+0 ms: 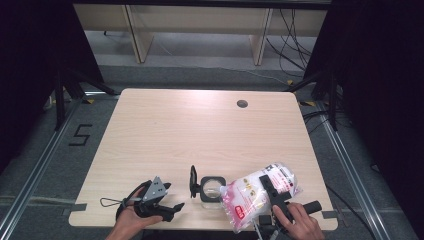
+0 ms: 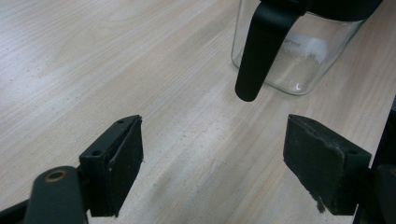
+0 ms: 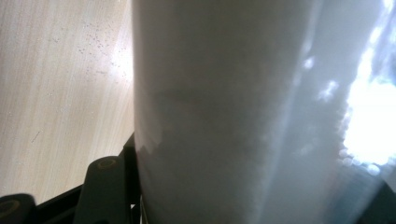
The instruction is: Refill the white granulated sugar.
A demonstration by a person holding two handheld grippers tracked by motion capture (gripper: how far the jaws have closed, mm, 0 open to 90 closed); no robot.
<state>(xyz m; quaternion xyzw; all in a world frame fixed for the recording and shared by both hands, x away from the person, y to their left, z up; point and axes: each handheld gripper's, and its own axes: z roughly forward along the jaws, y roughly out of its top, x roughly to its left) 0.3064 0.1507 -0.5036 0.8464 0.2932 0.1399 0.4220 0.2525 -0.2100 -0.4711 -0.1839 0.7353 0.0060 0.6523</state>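
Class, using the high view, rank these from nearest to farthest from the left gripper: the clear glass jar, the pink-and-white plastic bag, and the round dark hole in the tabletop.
1. Clear glass jar, just right of the left gripper, near the front edge.
2. Pink-and-white plastic bag, farther right, clamped in the right gripper.
3. Round dark hole, far back, right of centre.

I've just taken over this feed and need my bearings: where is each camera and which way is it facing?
High view: above the person's side, looking forward and down on the table; both forearms, left tool and right tool show.
Left gripper view: rides the left tool, looking along its open jaws at the jar.
Right gripper view: rides the right tool, pressed close against the bag between its jaws.
Shared: high and left views both show the jar; high and right views, the bag.
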